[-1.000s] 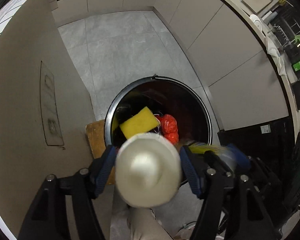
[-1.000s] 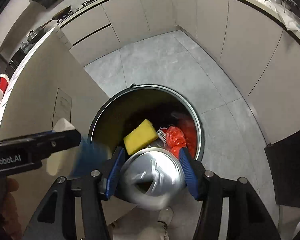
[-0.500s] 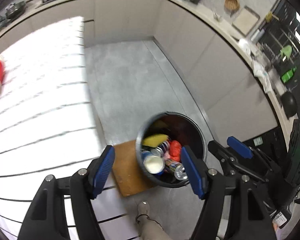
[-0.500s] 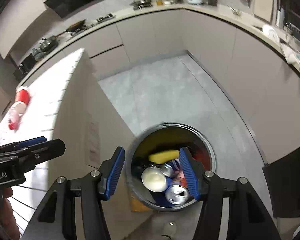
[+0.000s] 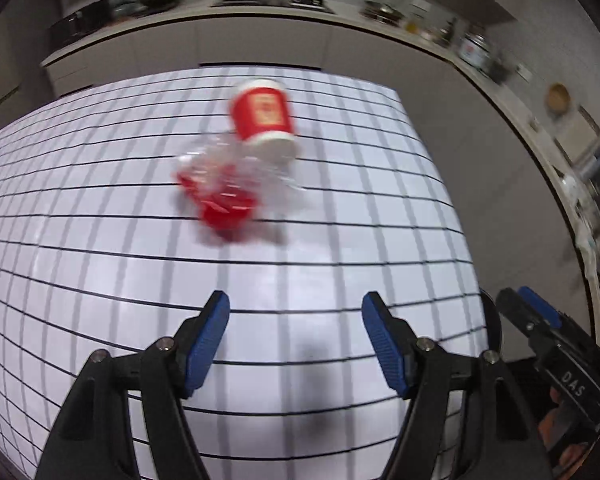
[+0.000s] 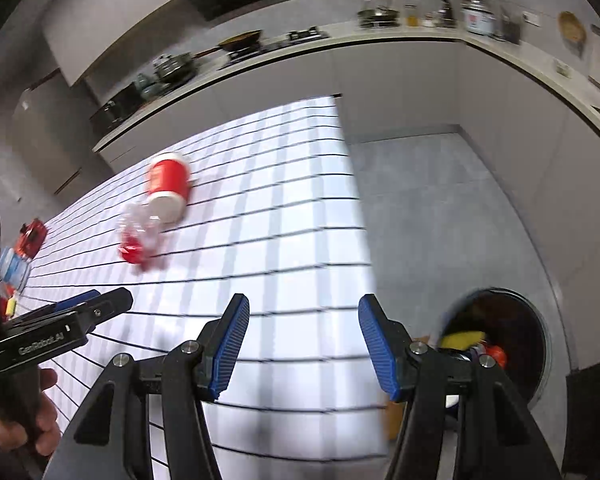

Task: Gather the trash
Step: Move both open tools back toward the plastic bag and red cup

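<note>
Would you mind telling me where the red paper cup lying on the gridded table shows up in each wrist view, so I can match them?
Left wrist: red paper cup lies on its side, upper centre, above the open tongs.
Right wrist: the cup sits upper left, far from the bin at lower right.
Shared landmark: the crumpled clear bottle with red label, just below the cup on the gridded table.

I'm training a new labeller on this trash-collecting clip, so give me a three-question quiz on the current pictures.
1. True or false: the red paper cup with white rim stands upright on the white gridded tabletop.
2. What touches the cup: A) crumpled clear plastic bottle with red label, B) a spoon?
3. Is anything held by the left gripper or right gripper?

Key: 1 false, it lies on its side; 2 A; 3 no, both open and empty.
</note>
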`<state>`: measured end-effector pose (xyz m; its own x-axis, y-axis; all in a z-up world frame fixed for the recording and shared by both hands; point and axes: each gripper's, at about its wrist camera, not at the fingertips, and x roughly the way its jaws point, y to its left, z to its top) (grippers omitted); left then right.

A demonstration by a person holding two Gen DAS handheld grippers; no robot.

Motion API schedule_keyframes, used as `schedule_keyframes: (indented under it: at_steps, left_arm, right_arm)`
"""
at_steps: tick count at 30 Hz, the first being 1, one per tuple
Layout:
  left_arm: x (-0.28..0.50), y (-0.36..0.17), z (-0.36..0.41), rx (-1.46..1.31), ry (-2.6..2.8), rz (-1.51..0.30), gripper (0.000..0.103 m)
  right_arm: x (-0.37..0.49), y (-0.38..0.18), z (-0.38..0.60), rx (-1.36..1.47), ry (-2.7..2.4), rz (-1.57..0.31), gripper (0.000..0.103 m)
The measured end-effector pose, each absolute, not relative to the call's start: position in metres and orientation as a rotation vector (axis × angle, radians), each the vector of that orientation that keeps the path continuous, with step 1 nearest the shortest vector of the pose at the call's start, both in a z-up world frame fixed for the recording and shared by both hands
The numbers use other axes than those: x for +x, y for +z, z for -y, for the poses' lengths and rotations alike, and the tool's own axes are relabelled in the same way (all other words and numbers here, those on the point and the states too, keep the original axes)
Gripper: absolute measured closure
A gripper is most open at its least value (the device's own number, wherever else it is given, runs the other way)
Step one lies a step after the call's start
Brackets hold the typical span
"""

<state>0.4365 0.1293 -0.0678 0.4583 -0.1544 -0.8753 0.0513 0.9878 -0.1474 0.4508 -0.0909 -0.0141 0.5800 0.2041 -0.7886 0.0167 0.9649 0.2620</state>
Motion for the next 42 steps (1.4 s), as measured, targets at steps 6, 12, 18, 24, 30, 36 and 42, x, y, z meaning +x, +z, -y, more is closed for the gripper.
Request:
schedule_keyframes:
  at_steps: [6, 12, 18, 24, 30, 36, 42]
  left_arm:
    - [0.457, -0.07, -0.174, -0.152, -0.063, -1.085, 0.033]
    - [0.477, -0.068, -0.178, -0.156, -0.055, -1.078, 0.033]
    - [0.498, -0.069, -0.176, -0.159, -0.069, -1.084, 0.033]
    - [0.514, -0.071, -0.158, -0.159, -0.102, -1.089, 0.033]
    - [0.527, -0.086, -0.146, -0.099, -0.066, -1.085, 0.029]
    - [0.527, -0.098, -0.172, -0.104, -0.023, -1.109, 0.029]
    - [0.518, -0.088, -0.215, -0.088, 0.066, -1.062, 0.029]
  right_arm:
    - [0.48, -0.012, 0.046, 0.24, 0.168, -0.96, 0.044]
    - [0.505, -0.017, 0.022, 0.229, 0.191, -0.968, 0.043]
    - [0.522, -0.022, 0.017, 0.226, 0.193, -0.984, 0.043]
    - [0.532, -0.029, 0.021, 0.239, 0.176, -0.997, 0.043]
    - [0.539, -0.038, 0.027, 0.247, 0.157, -1.014, 0.043]
    - [0.543, -0.041, 0.024, 0.24, 0.166, -1.016, 0.043]
    - [0.551, -0.04, 0.011, 0.225, 0.197, -1.017, 0.043]
